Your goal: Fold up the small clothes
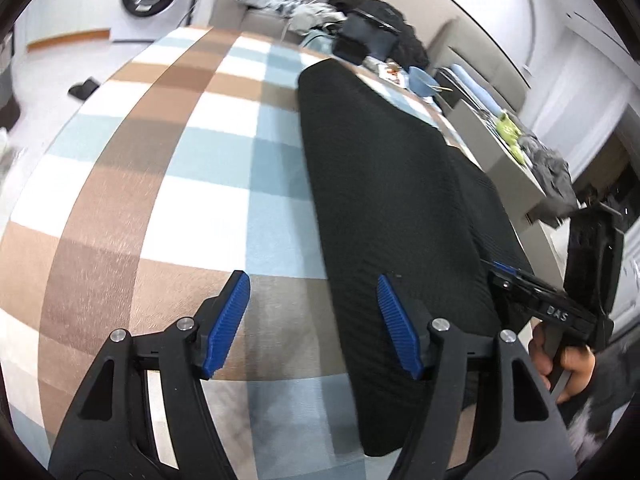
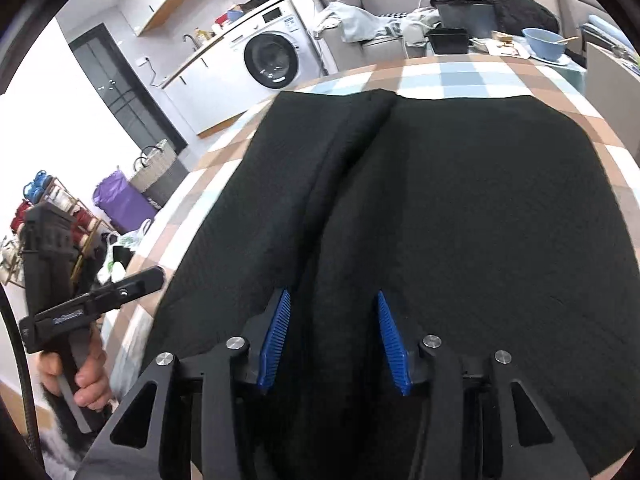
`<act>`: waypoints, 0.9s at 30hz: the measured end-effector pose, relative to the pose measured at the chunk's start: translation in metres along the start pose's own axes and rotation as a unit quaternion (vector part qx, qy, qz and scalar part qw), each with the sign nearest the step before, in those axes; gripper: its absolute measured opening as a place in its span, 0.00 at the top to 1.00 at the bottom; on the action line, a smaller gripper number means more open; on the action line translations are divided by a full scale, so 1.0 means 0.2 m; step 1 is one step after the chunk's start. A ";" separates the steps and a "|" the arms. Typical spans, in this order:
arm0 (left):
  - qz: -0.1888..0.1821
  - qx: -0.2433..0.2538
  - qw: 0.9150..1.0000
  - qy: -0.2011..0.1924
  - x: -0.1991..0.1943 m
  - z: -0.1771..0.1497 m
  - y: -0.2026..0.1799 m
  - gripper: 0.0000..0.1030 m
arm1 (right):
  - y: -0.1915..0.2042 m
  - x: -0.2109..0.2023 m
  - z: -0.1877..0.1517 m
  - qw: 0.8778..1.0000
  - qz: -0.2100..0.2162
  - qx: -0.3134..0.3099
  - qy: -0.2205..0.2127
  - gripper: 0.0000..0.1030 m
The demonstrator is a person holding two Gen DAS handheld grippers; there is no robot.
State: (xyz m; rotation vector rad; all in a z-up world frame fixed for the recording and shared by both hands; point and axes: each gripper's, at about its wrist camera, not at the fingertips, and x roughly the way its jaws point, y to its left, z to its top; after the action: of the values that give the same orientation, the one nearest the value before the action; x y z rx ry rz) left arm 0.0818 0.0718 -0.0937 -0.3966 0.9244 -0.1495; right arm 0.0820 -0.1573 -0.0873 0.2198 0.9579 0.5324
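Blue ribbed pads (image 1: 228, 320) of left gripper (image 1: 314, 284) sit wide apart, nothing between them, hovering over the plaid tablecloth (image 1: 160, 168) w/ the right-side pad at the edge of the black garment (image 1: 384, 184). Right gripper (image 2: 330, 300) also spread open, less wide, pads (image 2: 276, 336) empty, poised just above the garment's center fold ridge (image 2: 344, 184); can't tell if they touch the fabric. Garment = black ribbed knit, lying flat on the checked brown/blue/white cloth, folded lengthwise, one layer lapped over the other along that ridge. Writing: left view shows right gripper (image 1: 496, 270) from the side, body embossed "DAS" (image 1: 557, 314), person's hand (image 1: 568, 364) on its grip. Right view shows left gripper body (image 2: 100, 300) w/ a small label, too blurred to read, hand (image 2: 86, 384) wrapped round the handle. Bkgd: front-load washing machine (image 2: 274, 60) w/ a panel, text illegible; grey sofa (image 2: 360, 36) w/ clothes heaped on it; black containers (image 2: 460, 16); blue bowl (image 2: 544, 42) w/ chopsticks at far table edge. Also purple bag (image 2: 120, 200) and wicker basket (image 2: 158, 166) on floor at left.
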 end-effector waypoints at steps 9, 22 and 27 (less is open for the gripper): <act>-0.022 0.020 0.999 0.017 0.02 -0.02 -0.06 0.38 | 0.00 0.03 0.03 0.995 0.092 0.040 -0.002 0.57; -0.020 0.030 0.999 0.017 0.05 -0.03 -0.09 0.38 | 0.02 0.02 0.05 1.000 -0.004 0.010 -0.011 0.71; -0.015 0.035 0.999 0.013 0.04 -0.03 -0.10 0.38 | 0.07 0.05 0.05 1.000 -0.007 -0.014 -0.016 0.94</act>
State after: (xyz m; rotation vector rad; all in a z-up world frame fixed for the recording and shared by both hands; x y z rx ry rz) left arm 0.0823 0.0504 -0.0953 -0.3446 0.9372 -0.2142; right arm 0.0891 -0.1398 -0.0827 0.1962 0.9204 0.5285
